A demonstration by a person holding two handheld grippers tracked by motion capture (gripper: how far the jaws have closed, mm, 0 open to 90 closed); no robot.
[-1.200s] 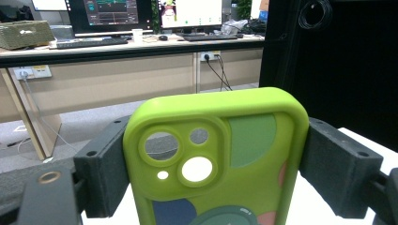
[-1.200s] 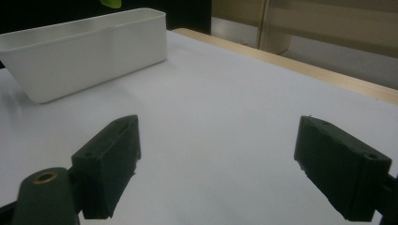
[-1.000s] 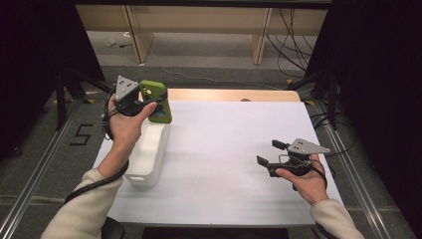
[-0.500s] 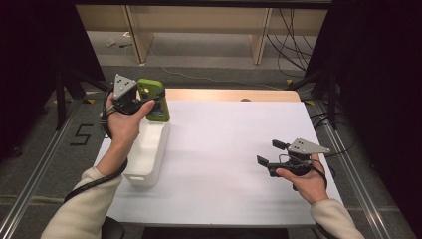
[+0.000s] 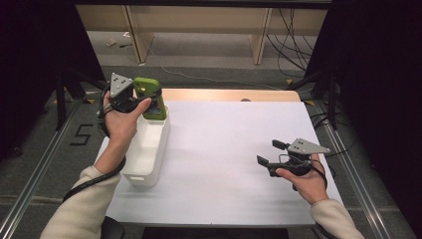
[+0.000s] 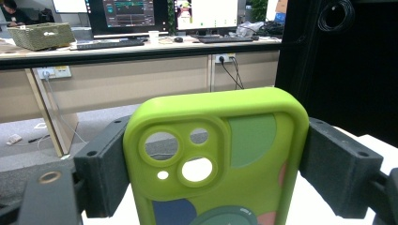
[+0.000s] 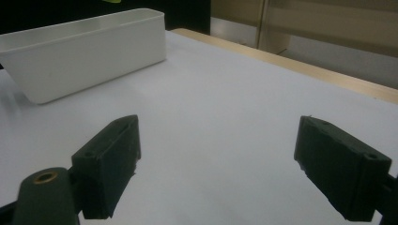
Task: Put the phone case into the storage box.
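A lime-green phone case (image 5: 151, 98) with camera cut-outs is held upright above the far end of the white bin (image 5: 145, 149). My left gripper (image 5: 133, 98) is shut on it, its black pads (image 6: 104, 168) pressing both long edges of the green case (image 6: 216, 164). My right gripper (image 5: 271, 153) rests low over the white table (image 5: 224, 149) at the right, open, with nothing between its pads (image 7: 110, 161). The right gripper view looks across the table to the white bin (image 7: 84, 51).
The white sheet covers most of the table, with a wooden strip (image 5: 229, 94) bare along the far edge. Dark curtains stand at both sides. Cables lie on the floor beyond the table (image 5: 293, 30). A desk with monitors (image 6: 141, 18) stands farther back.
My left hand has carried the green case a little to the left and farther back, over the bin's far end. The right hand and its gripper have stayed still.
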